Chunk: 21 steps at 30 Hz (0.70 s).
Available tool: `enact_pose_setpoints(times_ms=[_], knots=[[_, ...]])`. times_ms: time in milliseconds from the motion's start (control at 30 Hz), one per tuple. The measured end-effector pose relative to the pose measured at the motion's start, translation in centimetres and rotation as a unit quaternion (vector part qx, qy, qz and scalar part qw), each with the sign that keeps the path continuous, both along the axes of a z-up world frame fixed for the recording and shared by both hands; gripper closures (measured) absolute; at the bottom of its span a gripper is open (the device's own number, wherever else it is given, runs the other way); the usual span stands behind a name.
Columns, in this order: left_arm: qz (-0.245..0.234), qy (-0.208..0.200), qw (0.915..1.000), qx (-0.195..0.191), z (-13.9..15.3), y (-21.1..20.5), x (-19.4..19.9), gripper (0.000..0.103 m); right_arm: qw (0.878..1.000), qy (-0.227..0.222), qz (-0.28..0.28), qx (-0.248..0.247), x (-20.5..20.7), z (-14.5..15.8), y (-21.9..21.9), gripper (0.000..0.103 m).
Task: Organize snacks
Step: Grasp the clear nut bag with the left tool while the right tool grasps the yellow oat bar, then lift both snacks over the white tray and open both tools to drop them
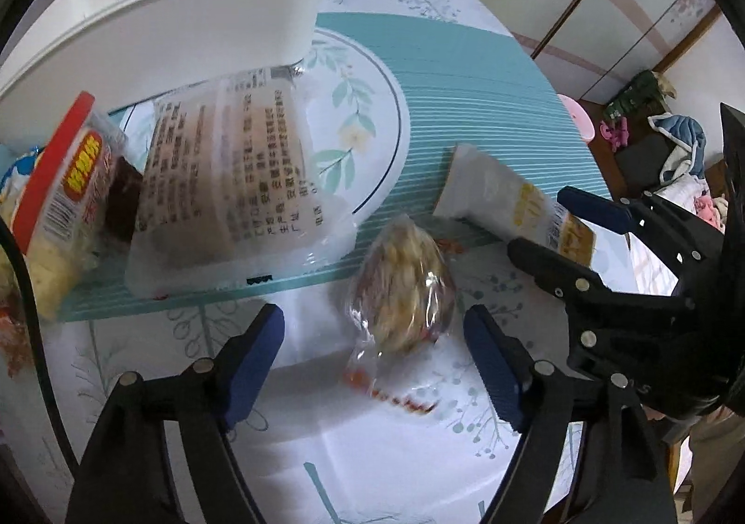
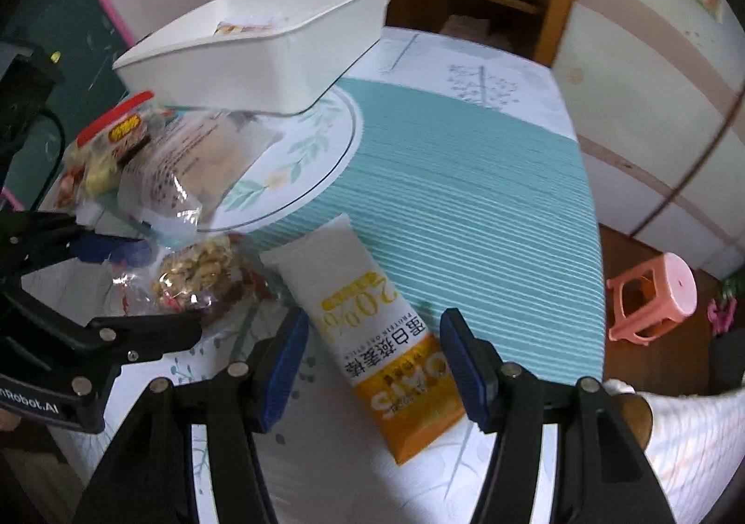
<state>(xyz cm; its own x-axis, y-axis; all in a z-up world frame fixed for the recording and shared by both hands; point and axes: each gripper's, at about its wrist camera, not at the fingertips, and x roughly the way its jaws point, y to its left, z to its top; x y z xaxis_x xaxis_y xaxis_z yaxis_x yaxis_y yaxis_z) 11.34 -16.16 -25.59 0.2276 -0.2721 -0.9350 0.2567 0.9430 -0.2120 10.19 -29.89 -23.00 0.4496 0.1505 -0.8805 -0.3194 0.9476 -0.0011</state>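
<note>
Stock in white rectangular plastic bin [image 2: 260, 58]: one packet visible. Outstanding on the floral tablecloth [image 1: 396, 454]:
- clear-wrapped nut snack [image 1: 402, 286], between spread left gripper [image 1: 375, 361] fingers;
- white-and-orange oat bar [image 2: 372, 328], between spread right gripper [image 2: 372, 365] fingers;
- translucent printed pouch [image 1: 223, 193];
- red-edged packet [image 1: 65, 193].

Progress judged early.

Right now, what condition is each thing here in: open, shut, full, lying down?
Left tool: open, straddling the nut snack, not gripping.
Right tool: open, straddling the oat bar, not gripping.
Nut snack: sealed, lying on the tablecloth.
Oat bar: sealed, lying flat.
White bin: upright, open-topped, a packet inside.
Clear printed packet: sealed, lying beside the bin.
Red-edged packet: sealed, tilted.
</note>
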Motion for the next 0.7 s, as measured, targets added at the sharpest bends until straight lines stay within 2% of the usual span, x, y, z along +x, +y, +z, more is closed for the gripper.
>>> enact_pose_setpoints(times_ms=[100,167,267,333,400,433,600,700], knots=[[0.005,0.000,1.0000,-0.004,-0.1,0.0,0.0,0.029,0.999,0.022,0.014,-0.018,0.3,-1.0,0.3,0.044],[0.004,-0.001,1.0000,-0.005,-0.2,-0.1,0.3,0.029,1.000,0.024,0.015,-0.012,0.3,-1.1,0.1,0.044],[0.000,-0.002,1.0000,-0.003,-0.3,-0.4,0.5,0.034,1.000,0.024,0.006,-0.008,-0.1,-0.9,0.0,0.058],[-0.008,0.000,0.9999,-0.008,-0.3,-0.9,0.7,0.046,1.000,0.024,-0.001,-0.011,-0.4,-0.8,0.1,0.061],[-0.015,0.000,0.9999,-0.007,-0.3,-1.5,0.5,0.053,1.000,0.022,-0.017,-0.011,-0.9,-0.8,0.2,0.062],[-0.022,0.000,0.9997,-0.005,-0.3,-2.0,0.4,0.061,0.999,0.021,-0.024,-0.012,-1.1,-0.8,0.2,0.063],[-0.041,-0.015,0.9990,0.010,-0.2,-2.9,0.2,0.064,0.998,0.015,-0.062,-0.008,-2.7,-0.6,0.2,0.063],[-0.053,-0.009,0.9983,0.020,-0.2,-3.4,0.3,0.064,0.997,0.018,-0.080,-0.002,-3.4,-0.7,0.3,0.063]])
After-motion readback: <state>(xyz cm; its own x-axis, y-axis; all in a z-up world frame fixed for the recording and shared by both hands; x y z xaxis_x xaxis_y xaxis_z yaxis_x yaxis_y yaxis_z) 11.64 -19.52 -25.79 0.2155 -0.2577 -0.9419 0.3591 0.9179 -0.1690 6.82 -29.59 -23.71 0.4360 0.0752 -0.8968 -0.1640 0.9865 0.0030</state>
